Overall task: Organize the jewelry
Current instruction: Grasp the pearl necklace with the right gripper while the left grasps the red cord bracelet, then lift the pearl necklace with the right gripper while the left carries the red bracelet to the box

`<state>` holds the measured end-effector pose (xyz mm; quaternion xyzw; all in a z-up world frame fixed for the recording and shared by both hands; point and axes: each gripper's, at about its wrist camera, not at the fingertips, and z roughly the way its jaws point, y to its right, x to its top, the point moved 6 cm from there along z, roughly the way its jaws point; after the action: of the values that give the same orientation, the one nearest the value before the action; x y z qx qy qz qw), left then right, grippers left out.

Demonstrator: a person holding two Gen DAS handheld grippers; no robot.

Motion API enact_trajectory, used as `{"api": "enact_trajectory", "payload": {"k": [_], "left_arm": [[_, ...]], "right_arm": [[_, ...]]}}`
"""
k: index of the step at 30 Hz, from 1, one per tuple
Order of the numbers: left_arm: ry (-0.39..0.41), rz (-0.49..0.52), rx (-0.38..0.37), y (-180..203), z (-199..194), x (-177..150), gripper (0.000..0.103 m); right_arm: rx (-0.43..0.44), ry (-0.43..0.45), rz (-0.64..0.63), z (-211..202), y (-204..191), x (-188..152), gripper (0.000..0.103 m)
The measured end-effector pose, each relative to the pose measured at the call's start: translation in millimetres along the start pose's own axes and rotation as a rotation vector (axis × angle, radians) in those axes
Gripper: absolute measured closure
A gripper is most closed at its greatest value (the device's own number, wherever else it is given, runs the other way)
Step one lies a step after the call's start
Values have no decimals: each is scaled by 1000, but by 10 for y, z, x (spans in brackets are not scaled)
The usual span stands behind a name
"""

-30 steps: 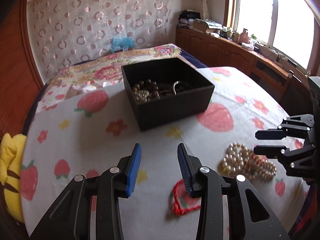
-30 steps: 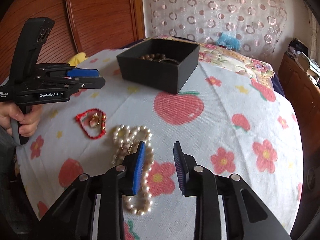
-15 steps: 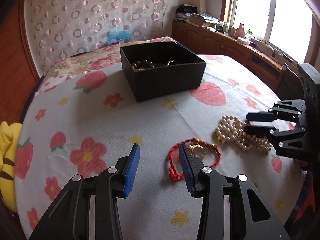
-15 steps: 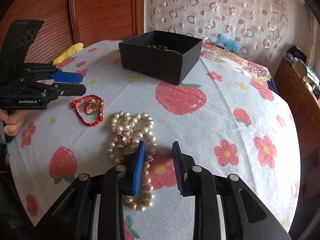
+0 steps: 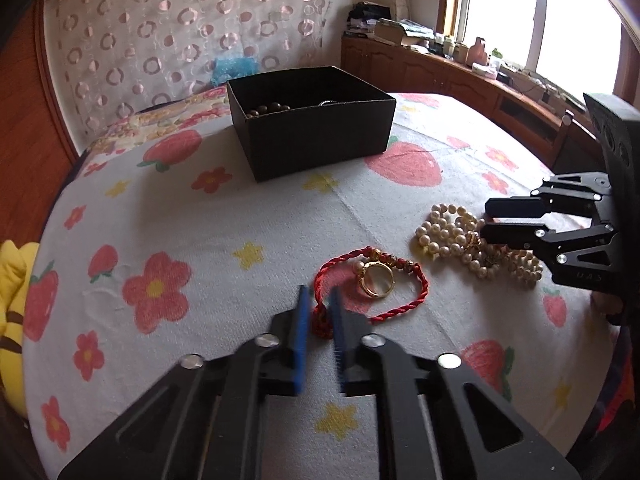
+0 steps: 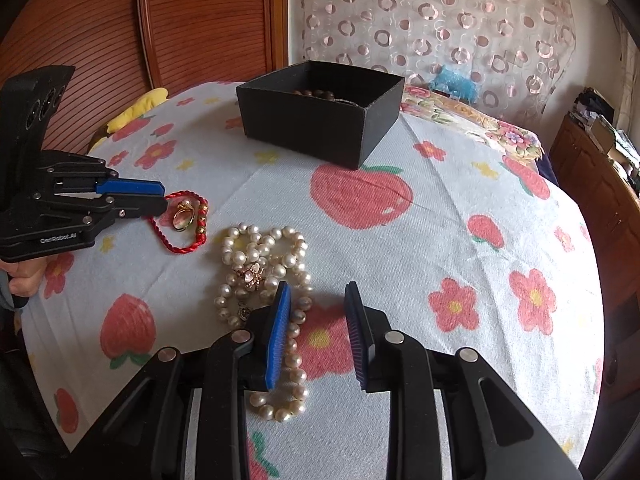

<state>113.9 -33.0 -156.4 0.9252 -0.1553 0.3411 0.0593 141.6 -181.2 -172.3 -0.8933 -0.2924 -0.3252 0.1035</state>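
Note:
A red cord bracelet (image 5: 404, 304) with gold beads lies on the fruit-print cloth, a gold ring (image 5: 376, 282) inside its loop. My left gripper (image 5: 320, 300) has closed on the near end of the cord. It also shows in the right wrist view (image 6: 160, 200), pinching the red bracelet (image 6: 180, 246). A pearl necklace (image 5: 460, 240) lies to the right. My right gripper (image 6: 318, 300) is open, low over the pearl necklace (image 6: 256, 264), its left finger on the strand. A black box (image 5: 316, 120) with dark beads stands at the back.
The round table (image 5: 200, 220) drops off near both grippers. A yellow plush (image 5: 12, 280) sits at the left edge. A wooden cabinet (image 5: 460, 76) and window are on the right. The black box also shows in the right wrist view (image 6: 320, 120).
My left gripper has pulled back and down, moved onto the red bracelet and closed on its cord. My right gripper has dropped lower over the pearls and stays open.

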Motion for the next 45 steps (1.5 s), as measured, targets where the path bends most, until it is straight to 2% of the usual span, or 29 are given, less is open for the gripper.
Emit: {"api": "enact_trajectory", "payload": {"k": [5, 17, 24, 25, 27, 28, 31, 39, 45], "left_arm": [[26, -7, -8, 6, -90, 47, 99], [199, -41, -30, 43, -690, 391, 99], [243, -46, -27, 35, -870, 446, 99], [247, -47, -29, 29, -885, 451, 99], [251, -49, -29, 18, -905, 442, 99], [251, -50, -30, 16, -904, 438, 99], [247, -51, -36, 21, -905, 430, 99], [236, -57, -45, 40, -864, 372, 99], [255, -53, -46, 62, -892, 408, 99]], "right_arm": [[-1, 0, 0, 2, -1, -3, 74], [-1, 0, 0, 6, -8, -6, 74], [-6, -2, -3, 7, -3, -2, 73], [-10, -3, -11, 6, -21, -1, 75], [5, -6, -27, 7, -72, 6, 88], [18, -13, -24, 7, -82, 11, 91], [21, -31, -39, 1, -109, 35, 95], [17, 95, -52, -387, -156, 383, 95], [-3, 150, -92, -645, -204, 652, 95]]}}
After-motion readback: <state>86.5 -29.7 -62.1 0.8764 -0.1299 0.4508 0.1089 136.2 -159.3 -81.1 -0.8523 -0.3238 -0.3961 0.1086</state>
